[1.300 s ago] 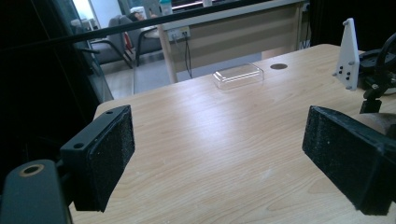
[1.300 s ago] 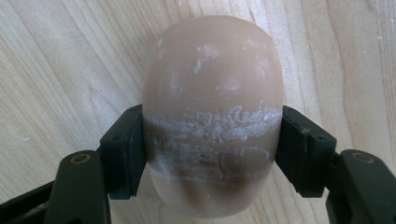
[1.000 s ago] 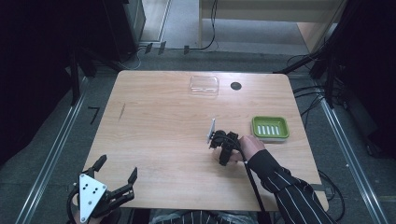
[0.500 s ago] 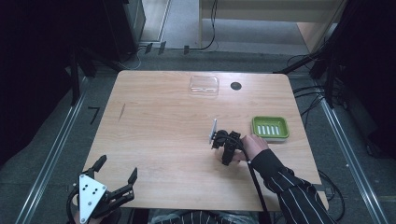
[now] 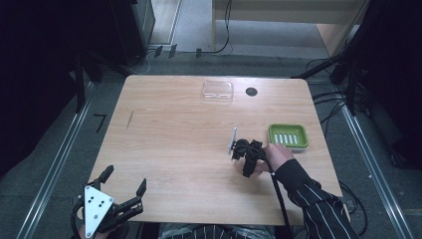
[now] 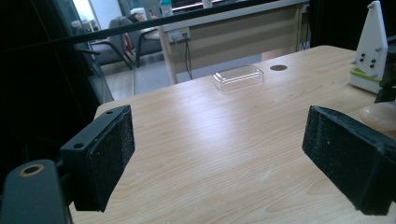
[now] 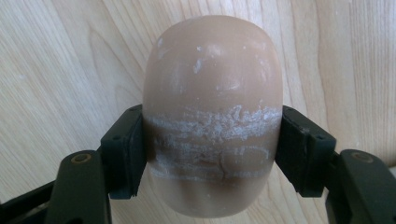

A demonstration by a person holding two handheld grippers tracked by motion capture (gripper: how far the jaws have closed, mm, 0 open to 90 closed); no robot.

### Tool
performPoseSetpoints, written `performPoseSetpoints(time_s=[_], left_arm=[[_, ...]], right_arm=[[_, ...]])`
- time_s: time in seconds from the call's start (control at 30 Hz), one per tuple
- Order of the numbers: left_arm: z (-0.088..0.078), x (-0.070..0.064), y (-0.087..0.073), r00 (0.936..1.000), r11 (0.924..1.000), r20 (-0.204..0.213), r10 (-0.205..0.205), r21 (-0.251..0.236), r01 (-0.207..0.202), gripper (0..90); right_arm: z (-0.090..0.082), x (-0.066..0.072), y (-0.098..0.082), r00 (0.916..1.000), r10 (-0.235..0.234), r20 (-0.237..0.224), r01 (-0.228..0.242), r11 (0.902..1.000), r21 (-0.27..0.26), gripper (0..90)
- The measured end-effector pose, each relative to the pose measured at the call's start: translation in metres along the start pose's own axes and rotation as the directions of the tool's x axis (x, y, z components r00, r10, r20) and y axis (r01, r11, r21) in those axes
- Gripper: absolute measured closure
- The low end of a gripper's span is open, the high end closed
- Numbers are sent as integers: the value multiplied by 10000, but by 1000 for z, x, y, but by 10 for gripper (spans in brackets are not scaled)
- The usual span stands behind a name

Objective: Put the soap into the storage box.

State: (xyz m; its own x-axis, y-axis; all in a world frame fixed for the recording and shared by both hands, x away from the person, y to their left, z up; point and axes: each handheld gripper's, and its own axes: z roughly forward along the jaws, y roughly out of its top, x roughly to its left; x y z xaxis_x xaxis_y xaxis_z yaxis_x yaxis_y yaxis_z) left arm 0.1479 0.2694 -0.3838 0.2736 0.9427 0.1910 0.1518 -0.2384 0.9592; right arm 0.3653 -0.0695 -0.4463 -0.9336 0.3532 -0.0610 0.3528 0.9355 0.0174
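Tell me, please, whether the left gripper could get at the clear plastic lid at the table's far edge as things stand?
Probably yes: the left gripper is open and bare wooden table lies between it and the clear plastic lid.

Wooden table (image 5: pixel 174 144), light grain. A clear lid (image 5: pixel 217 91) and dark hole (image 5: pixel 251 91) sit near the far edge. Green tray (image 5: pixel 288 136) rests at right.

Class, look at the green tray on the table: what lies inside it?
Inside the green tray, the high view shows a row of pale slots or ridges on its floor. Nothing else appears to lie in it. Whether they are openings or raised ribs cannot be told.
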Motion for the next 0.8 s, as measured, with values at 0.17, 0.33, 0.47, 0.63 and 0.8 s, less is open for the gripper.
performPoseSetpoints(time_s=[0.17,0.33,0.47,0.63,0.8], left_arm=[[0,0,0,10000,10000,-15,10,17,-10,96],[0,0,0,10000,10000,-28,-42,-21,42,96],[0,0,0,10000,10000,-23,-31,-13,31,96],[0,0,0,10000,10000,-19,-21,1,21,96],[0,0,0,10000,10000,-22,-3,10,3,96]], right_arm=[[-2,-1,-7,10000,72,24,-72,9999,86,334],[-5,-4,-15,10000,32,91,-33,9998,188,334],[-6,-5,-21,10000,26,2,-26,9998,200,334],[-9,-6,-26,9998,-217,-52,219,9994,279,334],[-12,-7,-31,9999,-100,11,99,9997,239,334]])
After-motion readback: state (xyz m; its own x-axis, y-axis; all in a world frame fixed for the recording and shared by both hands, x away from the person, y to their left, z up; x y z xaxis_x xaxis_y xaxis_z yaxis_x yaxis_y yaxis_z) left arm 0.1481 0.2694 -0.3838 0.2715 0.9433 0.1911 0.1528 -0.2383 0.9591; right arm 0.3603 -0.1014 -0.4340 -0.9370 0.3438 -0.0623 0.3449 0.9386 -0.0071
